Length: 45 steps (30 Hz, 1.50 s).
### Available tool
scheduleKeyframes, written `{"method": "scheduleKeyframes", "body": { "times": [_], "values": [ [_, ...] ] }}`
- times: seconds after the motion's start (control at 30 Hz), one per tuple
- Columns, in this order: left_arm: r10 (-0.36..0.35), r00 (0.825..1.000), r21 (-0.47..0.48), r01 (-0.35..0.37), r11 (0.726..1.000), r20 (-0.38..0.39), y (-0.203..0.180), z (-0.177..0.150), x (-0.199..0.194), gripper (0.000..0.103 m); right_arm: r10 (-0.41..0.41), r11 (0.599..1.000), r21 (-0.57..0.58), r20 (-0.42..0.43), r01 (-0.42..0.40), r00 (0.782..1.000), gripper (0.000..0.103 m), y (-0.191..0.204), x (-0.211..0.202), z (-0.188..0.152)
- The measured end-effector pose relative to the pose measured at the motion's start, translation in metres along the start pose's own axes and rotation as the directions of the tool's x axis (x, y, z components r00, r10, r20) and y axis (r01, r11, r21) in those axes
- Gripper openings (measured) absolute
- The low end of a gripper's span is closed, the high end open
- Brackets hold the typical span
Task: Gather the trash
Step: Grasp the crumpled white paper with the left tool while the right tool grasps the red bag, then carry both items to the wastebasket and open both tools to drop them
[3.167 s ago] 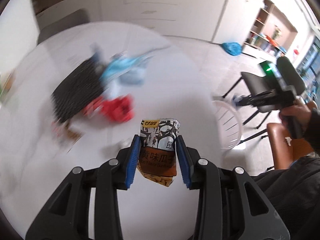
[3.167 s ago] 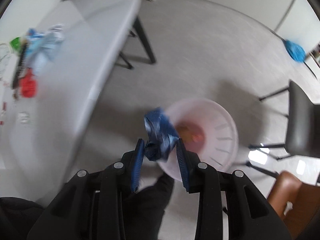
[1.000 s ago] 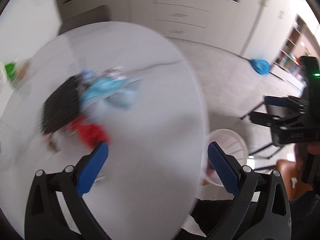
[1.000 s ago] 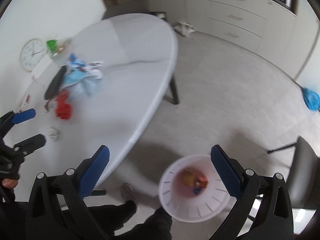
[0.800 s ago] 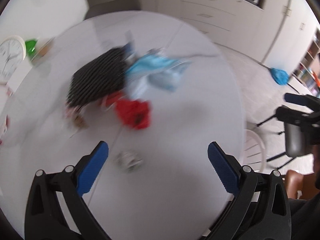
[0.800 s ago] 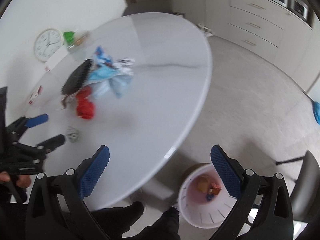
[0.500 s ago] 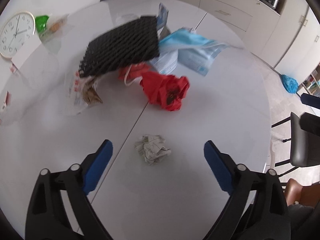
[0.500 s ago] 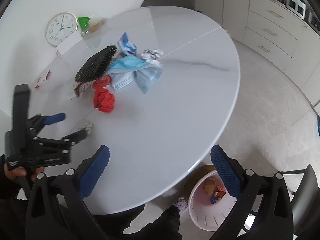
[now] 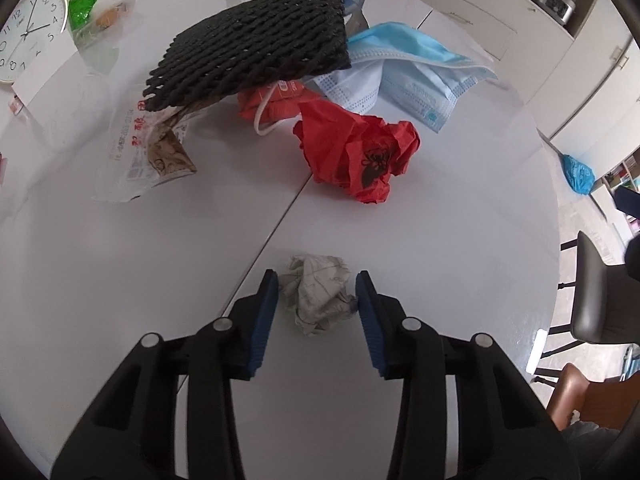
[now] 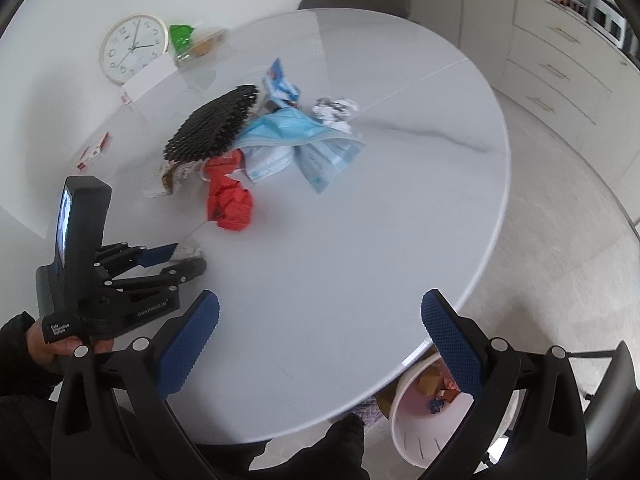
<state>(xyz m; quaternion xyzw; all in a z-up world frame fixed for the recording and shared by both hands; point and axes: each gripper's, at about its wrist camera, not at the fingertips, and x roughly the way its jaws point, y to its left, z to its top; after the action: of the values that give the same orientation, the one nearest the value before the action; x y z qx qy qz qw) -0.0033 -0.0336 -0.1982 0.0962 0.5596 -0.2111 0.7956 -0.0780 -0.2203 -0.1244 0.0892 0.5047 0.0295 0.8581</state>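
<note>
A crumpled grey-white paper ball lies on the white round table, between the blue pads of my left gripper. Its jaws are closing and both pads touch the ball's sides. Behind it sit a crumpled red paper, blue face masks, a black mesh mat and a printed wrapper. My right gripper hangs wide open over the table's near edge with nothing between its fingers. The right wrist view shows the left gripper low on the table, held by a hand.
A white bin with some scraps inside stands on the floor below the table's edge. A wall clock and a green packet sit at the far left. A dark chair stands to the right.
My left gripper dropped toward the table and its jaws narrowed from wide open onto the paper ball. The right gripper swung from above the bin over the table, still open.
</note>
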Motion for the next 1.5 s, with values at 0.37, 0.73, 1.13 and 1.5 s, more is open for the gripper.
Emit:
{"method": "scheduleKeyframes", "body": {
  "times": [0.37,0.73,1.13,1.5],
  "values": [
    [-0.020,0.997,-0.083,0.027,0.996,0.079,0.027,0.002,-0.055,0.039,0.084,0.975,-0.203,-0.026,-0.087,0.996,0.100,0.062,0.076,0.063],
    [0.028,0.993,-0.117,-0.015,0.993,0.115,0.066,-0.007,-0.082,0.039,0.045,0.958,-0.273,-0.151,-0.085,0.988,0.048,0.096,0.143,0.070],
    [-0.055,0.991,-0.002,0.056,0.998,0.123,0.026,0.015,-0.081,0.039,0.065,0.989,-0.131,-0.057,-0.072,0.996,0.047,0.039,0.060,0.035],
    [-0.191,0.978,0.228,0.167,0.959,0.084,-0.073,0.039,-0.075,0.039,-0.118,0.977,0.172,-0.072,0.129,0.990,0.047,-0.082,-0.026,-0.074]
  ]
}}
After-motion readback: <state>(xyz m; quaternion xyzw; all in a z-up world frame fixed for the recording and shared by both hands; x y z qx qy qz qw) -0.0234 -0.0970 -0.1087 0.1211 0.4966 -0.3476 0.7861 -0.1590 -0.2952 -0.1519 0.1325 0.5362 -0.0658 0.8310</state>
